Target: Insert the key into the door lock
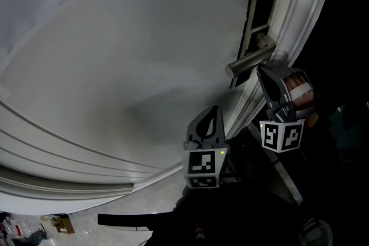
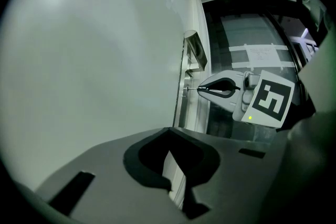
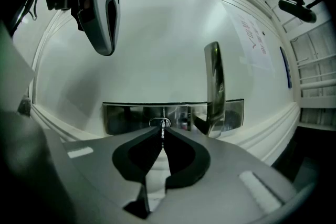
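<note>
Closest to the lens, my right gripper [image 3: 162,138] is clenched on the small silver metal key [image 3: 163,129]. Its tip sits at the round keyhole [image 3: 156,123] in the chrome rectangular lock plate [image 3: 126,117], directly ahead of the jaws. Right of them stands the chrome lever handle [image 3: 212,81]. My left gripper [image 2: 168,131] is closed on nothing, beside the white door [image 2: 94,60].

- The right gripper [image 3: 162,132] had its jaws pinched together on the key [image 3: 163,127], which it held at their very tip.
- The person's right hand [image 1: 298,88] gripped that gripper from behind, its fingers wrapped around the body.
- The left gripper [image 2: 168,128] hung lower and to the left of the right one, apart from it, its jaw tips closed on nothing.
</note>
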`<state>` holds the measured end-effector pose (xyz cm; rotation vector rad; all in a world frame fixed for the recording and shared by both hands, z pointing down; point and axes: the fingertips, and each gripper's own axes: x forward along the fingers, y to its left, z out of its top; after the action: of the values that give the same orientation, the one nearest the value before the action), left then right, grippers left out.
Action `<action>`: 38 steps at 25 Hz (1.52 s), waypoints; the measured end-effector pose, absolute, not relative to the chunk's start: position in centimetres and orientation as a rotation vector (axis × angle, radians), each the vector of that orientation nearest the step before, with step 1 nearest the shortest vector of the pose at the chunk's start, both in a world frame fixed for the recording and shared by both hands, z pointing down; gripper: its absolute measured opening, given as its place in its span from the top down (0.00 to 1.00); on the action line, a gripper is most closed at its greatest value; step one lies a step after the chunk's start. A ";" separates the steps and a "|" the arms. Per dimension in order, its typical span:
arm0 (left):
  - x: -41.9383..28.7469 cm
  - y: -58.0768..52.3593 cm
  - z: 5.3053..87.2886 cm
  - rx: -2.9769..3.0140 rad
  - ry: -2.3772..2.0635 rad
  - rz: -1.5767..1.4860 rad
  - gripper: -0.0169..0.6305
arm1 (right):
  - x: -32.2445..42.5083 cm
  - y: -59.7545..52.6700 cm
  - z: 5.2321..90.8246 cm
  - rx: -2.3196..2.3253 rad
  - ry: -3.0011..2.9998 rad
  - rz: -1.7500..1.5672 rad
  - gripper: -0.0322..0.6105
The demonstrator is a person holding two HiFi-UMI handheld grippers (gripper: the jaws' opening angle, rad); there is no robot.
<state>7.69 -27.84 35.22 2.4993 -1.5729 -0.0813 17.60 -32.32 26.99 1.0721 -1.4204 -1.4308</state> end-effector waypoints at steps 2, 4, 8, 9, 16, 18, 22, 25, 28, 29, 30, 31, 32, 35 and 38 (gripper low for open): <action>7.7 -27.8 35.2 2.501 -1.572 -0.084 0.97 | 17.6 -32.3 27.0 1.073 -1.421 -1.430 0.93; 7.8 -27.8 35.1 2.502 -1.570 -0.086 0.97 | 17.6 -32.3 27.0 1.072 -1.422 -1.430 0.93; 7.9 -27.8 35.2 2.508 -1.570 -0.087 0.97 | 17.6 -32.4 27.0 1.073 -1.421 -1.432 0.93; 7.9 -27.8 35.2 2.507 -1.568 -0.085 0.97 | 17.6 -32.4 27.0 1.074 -1.420 -1.432 0.93; 7.9 -27.7 35.2 2.508 -1.566 -0.079 0.97 | 17.6 -32.4 26.9 1.071 -1.423 -1.428 0.93; 7.9 -27.7 35.2 2.508 -1.568 -0.080 0.97 | 17.6 -32.4 26.9 1.071 -1.425 -1.426 0.93; 7.9 -27.8 35.2 2.512 -1.568 -0.081 0.97 | 17.6 -32.4 27.0 1.068 -1.423 -1.428 0.93; 7.9 -27.8 35.2 2.509 -1.571 -0.081 0.97 | 17.6 -32.5 27.0 1.065 -1.419 -1.432 0.93; 7.9 -27.9 35.2 2.511 -1.569 -0.083 0.97 | 17.5 -32.6 27.0 1.061 -1.412 -1.434 0.93; 7.9 -27.9 35.2 2.511 -1.568 -0.083 0.97 | 17.5 -32.6 27.0 1.059 -1.411 -1.433 0.93; 7.9 -27.9 35.2 2.512 -1.567 -0.083 0.97 | 17.5 -32.6 27.0 1.056 -1.410 -1.432 0.93; 8.0 -27.8 35.2 2.511 -1.566 -0.083 0.97 | 17.5 -32.6 27.0 1.054 -1.411 -1.433 0.93; 8.0 -27.9 35.2 2.511 -1.566 -0.083 0.97 | 17.5 -32.6 27.0 1.053 -1.410 -1.434 0.93; 7.9 -27.9 35.2 2.510 -1.566 -0.084 0.97 | 17.5 -32.7 27.0 1.054 -1.409 -1.438 0.93; 8.0 -27.9 35.4 2.508 -1.562 -0.083 0.97 | 17.4 -32.7 27.0 1.054 -1.412 -1.438 0.93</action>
<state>7.98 -27.91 35.36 2.5076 -1.5622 -0.0826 17.45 -32.71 26.99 1.0541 -1.4116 -1.4383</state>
